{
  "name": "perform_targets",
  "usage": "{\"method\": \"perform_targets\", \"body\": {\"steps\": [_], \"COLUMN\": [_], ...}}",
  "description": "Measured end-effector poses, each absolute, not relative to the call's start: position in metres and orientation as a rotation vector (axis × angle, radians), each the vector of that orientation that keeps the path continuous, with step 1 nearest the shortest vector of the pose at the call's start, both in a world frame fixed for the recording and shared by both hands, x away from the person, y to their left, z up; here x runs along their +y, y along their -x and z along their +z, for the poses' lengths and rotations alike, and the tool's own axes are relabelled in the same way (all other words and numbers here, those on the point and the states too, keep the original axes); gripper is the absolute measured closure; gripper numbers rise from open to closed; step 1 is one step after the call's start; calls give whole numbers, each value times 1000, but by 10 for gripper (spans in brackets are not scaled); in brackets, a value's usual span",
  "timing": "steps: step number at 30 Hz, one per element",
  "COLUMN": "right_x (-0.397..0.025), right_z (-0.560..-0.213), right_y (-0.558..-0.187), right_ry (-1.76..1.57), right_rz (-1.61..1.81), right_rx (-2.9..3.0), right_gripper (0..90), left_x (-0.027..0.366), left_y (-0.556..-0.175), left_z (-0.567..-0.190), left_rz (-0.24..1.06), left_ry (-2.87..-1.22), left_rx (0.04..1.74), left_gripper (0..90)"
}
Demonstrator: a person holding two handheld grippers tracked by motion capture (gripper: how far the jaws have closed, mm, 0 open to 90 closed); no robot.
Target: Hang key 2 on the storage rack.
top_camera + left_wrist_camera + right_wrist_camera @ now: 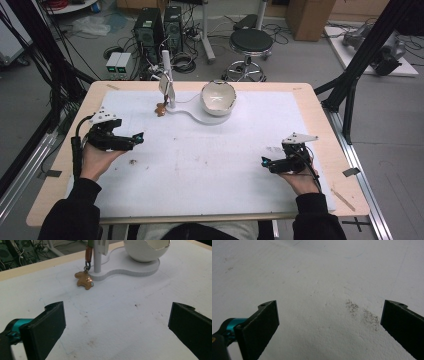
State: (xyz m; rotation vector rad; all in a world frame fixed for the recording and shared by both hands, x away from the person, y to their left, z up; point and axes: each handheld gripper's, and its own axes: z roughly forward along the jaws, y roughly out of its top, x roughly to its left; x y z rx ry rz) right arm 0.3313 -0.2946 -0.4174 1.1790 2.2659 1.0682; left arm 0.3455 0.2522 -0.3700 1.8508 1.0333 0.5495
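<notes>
A white stand [192, 114] [130, 266] sits at the back middle of the white mat, with a thin post [167, 75] [97, 261] and a white bowl [218, 98] [147, 250] on its base. A brown gingerbread-shaped charm [161, 109] [84, 280] hangs from the post on an orange clip and rests on the mat. My left gripper [137, 138] [116, 327] is held at the left of the mat, open and empty, pointing toward the charm. My right gripper [265, 162] [329, 327] is at the right, open over bare mat.
The white mat [210, 160] covers most of the wooden table [320, 130]. A dark smudge [362, 313] marks the mat between the right jaws. Beyond the far edge stand a black stool [250, 42], computer towers [160, 30] and cables on the floor.
</notes>
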Motion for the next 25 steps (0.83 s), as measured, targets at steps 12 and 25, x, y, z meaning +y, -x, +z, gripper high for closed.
{"method": "perform_targets", "body": {"steps": [12,25], "right_x": [-296,-298], "right_z": [-418,-419], "right_y": [-331,-333], "right_ry": [-1184,-1194], "right_rz": [1063,1045], "right_rx": [2262,2263], "right_gripper": [8,8], "left_x": [263,282], "left_y": [-317,-308], "left_z": [-394,-409], "left_rz": [582,626], "left_ry": [-1855,-1836], "left_rx": [1068,1118], "left_gripper": [17,17]}}
